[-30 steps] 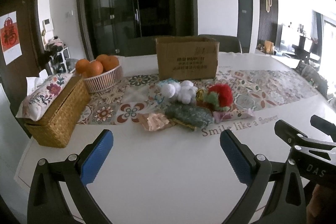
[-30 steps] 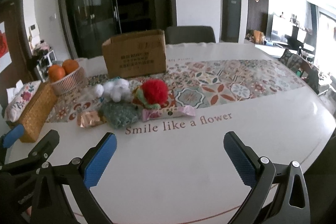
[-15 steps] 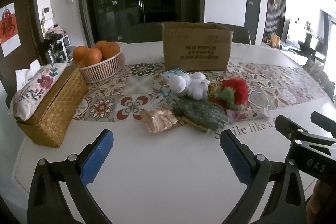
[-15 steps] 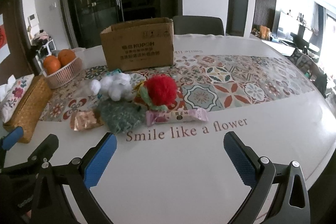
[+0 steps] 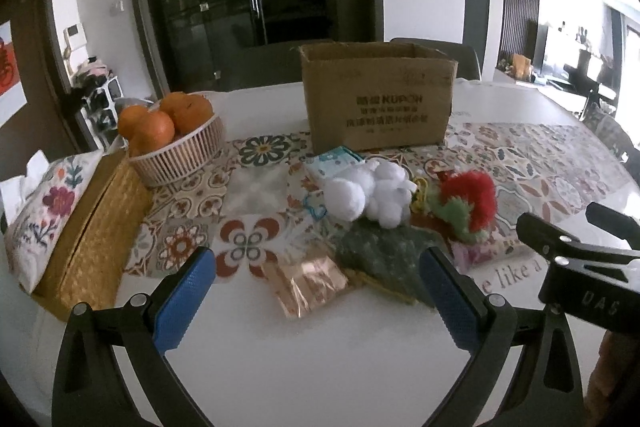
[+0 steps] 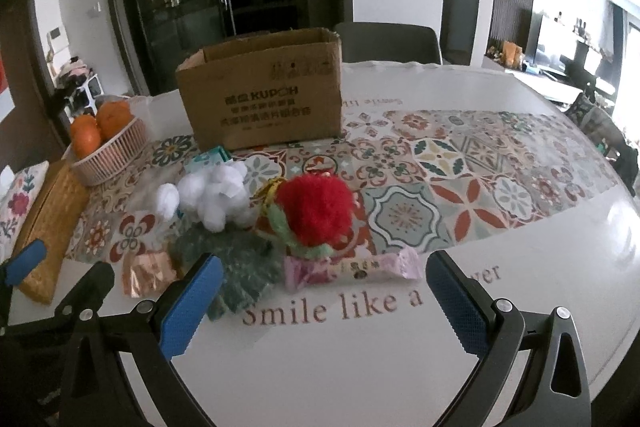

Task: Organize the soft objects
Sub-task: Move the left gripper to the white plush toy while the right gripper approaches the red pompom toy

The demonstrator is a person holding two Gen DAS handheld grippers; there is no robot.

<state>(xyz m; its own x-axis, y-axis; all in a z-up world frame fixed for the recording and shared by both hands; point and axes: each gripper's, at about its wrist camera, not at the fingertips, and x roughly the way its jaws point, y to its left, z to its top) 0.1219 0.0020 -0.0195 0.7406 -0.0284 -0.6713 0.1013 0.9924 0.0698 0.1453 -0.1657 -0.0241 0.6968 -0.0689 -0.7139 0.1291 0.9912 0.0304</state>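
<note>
A heap of soft things lies mid-table in front of an open cardboard box [image 5: 378,99] [image 6: 264,99]: a white plush [image 5: 368,193] [image 6: 212,193], a red pompom with green leaves [image 5: 470,203] [image 6: 314,211], a dark green pouch [image 5: 384,259] [image 6: 236,267], a copper foil packet [image 5: 306,281] [image 6: 146,273], a pink wrapped bar [image 6: 352,269] and a teal packet [image 5: 334,161] [image 6: 210,157]. My left gripper [image 5: 316,297] is open, just short of the copper packet and green pouch. My right gripper [image 6: 318,301] is open, just short of the pink bar. Neither holds anything.
A ribbed basket of oranges [image 5: 172,139] [image 6: 106,143] stands at the back left. A woven tissue box with a floral cover [image 5: 76,227] [image 6: 44,219] sits at the left edge. A patterned runner [image 6: 460,179] crosses the white table [image 6: 360,367]. Chairs stand behind the box.
Both grippers have moved forward toward the heap, which now looks larger and nearer. Both stay open. Nothing on the table has shifted.
</note>
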